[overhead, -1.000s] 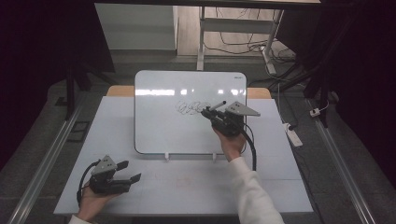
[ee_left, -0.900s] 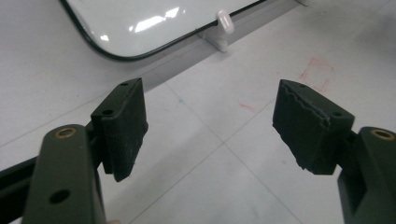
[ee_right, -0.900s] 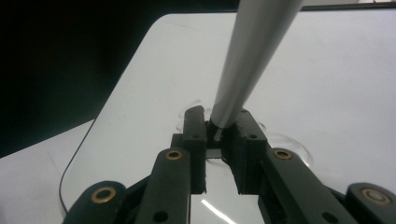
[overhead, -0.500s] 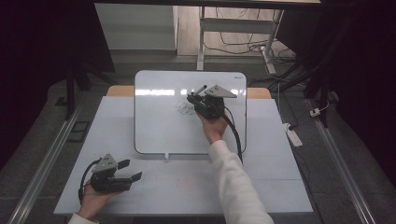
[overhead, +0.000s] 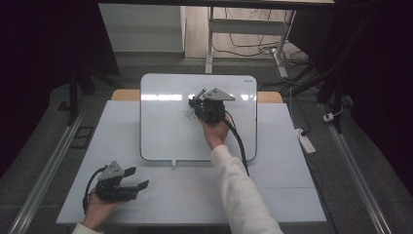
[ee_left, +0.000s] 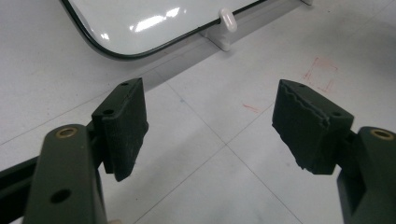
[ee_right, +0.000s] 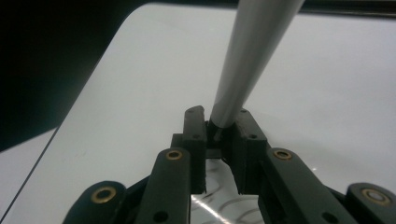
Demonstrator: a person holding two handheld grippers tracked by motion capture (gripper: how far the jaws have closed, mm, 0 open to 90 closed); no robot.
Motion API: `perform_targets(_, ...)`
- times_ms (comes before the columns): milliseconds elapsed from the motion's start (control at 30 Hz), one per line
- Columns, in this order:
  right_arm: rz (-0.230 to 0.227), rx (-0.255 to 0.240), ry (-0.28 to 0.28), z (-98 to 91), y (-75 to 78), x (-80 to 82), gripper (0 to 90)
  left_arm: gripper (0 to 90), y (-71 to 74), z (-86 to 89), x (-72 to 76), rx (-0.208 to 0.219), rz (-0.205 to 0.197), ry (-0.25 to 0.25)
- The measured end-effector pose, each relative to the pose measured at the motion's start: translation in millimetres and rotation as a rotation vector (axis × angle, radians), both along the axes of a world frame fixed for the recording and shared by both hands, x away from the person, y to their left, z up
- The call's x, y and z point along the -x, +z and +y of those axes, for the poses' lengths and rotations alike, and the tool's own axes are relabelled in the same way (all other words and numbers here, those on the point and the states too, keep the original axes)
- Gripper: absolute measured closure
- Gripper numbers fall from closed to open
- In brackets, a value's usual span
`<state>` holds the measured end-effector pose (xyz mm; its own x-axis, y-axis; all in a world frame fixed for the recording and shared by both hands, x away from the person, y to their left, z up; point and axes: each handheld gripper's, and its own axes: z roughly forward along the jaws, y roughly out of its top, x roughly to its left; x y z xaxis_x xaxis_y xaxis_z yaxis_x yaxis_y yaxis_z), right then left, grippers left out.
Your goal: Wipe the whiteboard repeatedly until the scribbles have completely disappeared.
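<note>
A white dry-erase board [overhead: 165, 131] lies on the table, its far end a bit past the back edge. My right gripper [overhead: 197, 105] hovers over the board's upper middle, shut on a grey-white marker [ee_right: 252, 56] that sticks up and away between the jaws [ee_right: 217, 116]. Dark scribbles [ee_right: 219, 186] show on the board just below the jaws; from above the scribbles [overhead: 187, 113] lie just left of the gripper. My left gripper [overhead: 136, 179] rests open on the table near the front left corner, nothing between its pads [ee_left: 210, 116], which point toward the board's near corner [ee_left: 140, 23].
The white table [overhead: 195, 204] has faint red marks [ee_left: 322, 74] near the front. A small white clip [ee_left: 227, 18] sits at the board's near edge. A power strip [overhead: 305, 139] lies on the floor to the right, and desk legs and cables stand behind.
My right gripper with the marker has moved left and slightly farther up the board, from its right part to the middle. The left gripper has stayed put.
</note>
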<state>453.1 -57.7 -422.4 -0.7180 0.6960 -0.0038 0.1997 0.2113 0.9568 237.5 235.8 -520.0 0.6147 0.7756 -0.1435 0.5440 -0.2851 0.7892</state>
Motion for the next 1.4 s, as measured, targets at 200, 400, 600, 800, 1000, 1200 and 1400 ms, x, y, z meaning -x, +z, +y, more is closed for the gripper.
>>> perform_targets(200, 0.011, 0.040, 0.082, 10.8, -9.7, 6.8, 77.2, 26.9, -0.1, 1.0, 0.8, -0.001, 0.002, 0.007)
perform_targets(400, 0.009, 0.025, 0.060, 5.2, -7.8, 5.4, 77.2, 26.9, -0.5, 1.8, -0.1, 0.000, 0.002, 0.009)
perform_targets(600, 0.001, 0.014, 0.039, 0.9, -4.7, 0.6, 77.2, 26.9, -0.1, 1.7, 1.2, -0.002, 0.001, 0.012)
perform_targets(800, 0.005, 0.098, 0.134, 8.8, -16.3, 14.8, 77.2, 27.0, -0.7, 1.9, 0.8, -0.004, 0.005, 0.011)
perform_targets(1000, -0.006, 0.025, 0.021, -13.4, -5.4, 3.7, 77.2, 27.0, 0.3, 0.6, 2.1, -0.001, 0.001, 0.013)
perform_targets(1200, 0.016, 0.098, 0.169, 2.7, -22.0, 18.3, 77.2, 27.0, -1.2, 0.4, -0.1, -0.003, 0.009, 0.011)
perform_targets(1400, -0.010, 0.035, 0.040, -18.9, -5.7, 2.5, 77.2, 27.0, -0.6, 0.2, 1.2, 0.001, 0.008, 0.010)
